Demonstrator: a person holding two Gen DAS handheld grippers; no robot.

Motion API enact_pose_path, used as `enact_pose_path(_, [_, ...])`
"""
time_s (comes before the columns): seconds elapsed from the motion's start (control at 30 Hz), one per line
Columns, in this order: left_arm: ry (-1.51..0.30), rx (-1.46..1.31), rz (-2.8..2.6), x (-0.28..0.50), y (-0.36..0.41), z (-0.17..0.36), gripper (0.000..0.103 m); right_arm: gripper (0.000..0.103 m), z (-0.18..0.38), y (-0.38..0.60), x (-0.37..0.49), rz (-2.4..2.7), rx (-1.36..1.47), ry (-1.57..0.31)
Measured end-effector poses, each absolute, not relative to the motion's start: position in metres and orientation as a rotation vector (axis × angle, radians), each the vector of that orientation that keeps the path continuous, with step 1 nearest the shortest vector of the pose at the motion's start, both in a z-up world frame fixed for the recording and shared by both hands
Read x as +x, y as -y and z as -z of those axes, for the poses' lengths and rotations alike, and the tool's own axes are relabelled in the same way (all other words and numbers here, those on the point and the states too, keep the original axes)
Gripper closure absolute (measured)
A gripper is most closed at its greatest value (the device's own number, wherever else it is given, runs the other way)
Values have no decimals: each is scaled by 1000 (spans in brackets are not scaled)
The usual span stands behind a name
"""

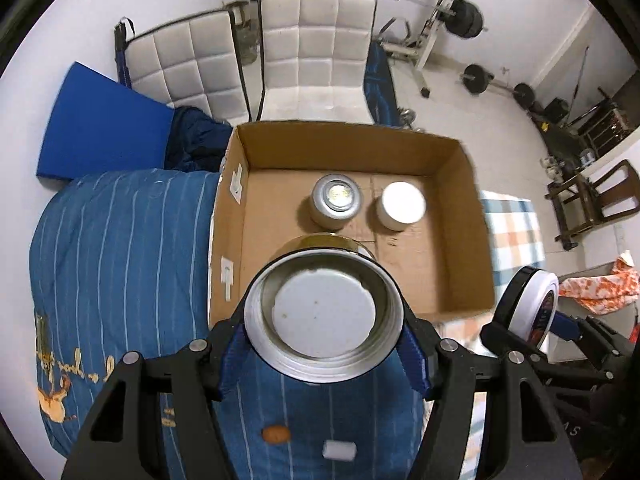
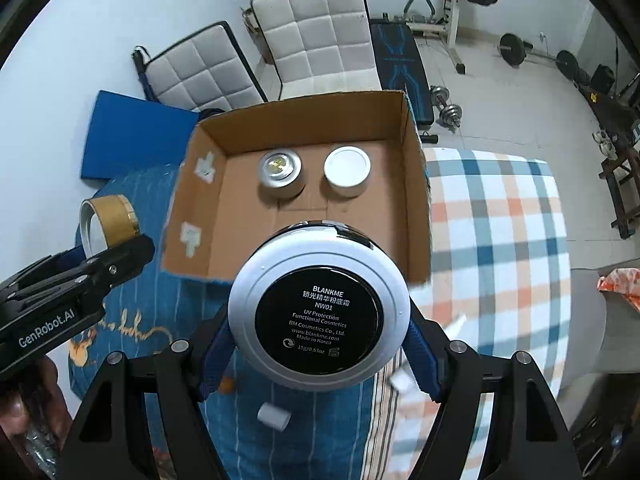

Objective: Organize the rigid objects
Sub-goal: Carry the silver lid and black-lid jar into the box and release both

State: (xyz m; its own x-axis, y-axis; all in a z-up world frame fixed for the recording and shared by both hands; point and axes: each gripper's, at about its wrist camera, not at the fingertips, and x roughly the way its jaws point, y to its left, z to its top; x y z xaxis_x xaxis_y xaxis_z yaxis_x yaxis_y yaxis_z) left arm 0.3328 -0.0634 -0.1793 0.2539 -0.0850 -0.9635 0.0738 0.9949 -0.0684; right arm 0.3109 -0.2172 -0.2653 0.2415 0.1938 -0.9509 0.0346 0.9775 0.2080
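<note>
My left gripper (image 1: 323,346) is shut on a gold-sided jar lid (image 1: 323,308), its hollow white underside facing the camera, held above the near edge of an open cardboard box (image 1: 460,264). My right gripper (image 2: 320,344) is shut on a round BLANKME cosmetic compact (image 2: 319,312), its black label facing the camera, also above the box's near edge (image 2: 416,216). Inside the box stand a silver jar (image 1: 335,201) (image 2: 279,173) and a white-lidded jar (image 1: 401,205) (image 2: 346,170). The right gripper with the compact shows in the left wrist view (image 1: 532,308); the left one in the right wrist view (image 2: 108,236).
The box sits on a bed with a blue striped quilt (image 1: 120,248) and a checked blanket (image 2: 500,232). A small white cylinder (image 1: 339,450) (image 2: 274,416) and an orange-brown object (image 1: 276,434) lie on the quilt below. White padded chairs (image 1: 316,52) and gym weights stand behind.
</note>
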Motion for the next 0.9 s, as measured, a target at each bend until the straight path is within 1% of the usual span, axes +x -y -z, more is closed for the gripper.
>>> enact_pose_path(0.1, [-1362,-2,77,362,60,210,41,26,299,221,345,-93,199,-1373])
enact_pose_path(0.33, [-1548,-15,-6,435,43,307,41,26,390,219,407,-47,183,-1531])
enact_pose_path(0.5, [-1639,37,-44,459,42,349,40,26,434,207,430,-37,127,-1626])
enact_pose_path(0.6, [-1636,82,-59,463,47,354,40,26,451,197,439,-48,107,-1672])
enact_pose_path(0.9, [-1734,-8,-10,459,47,379,40,26,491,193,451,-31,79,-1761])
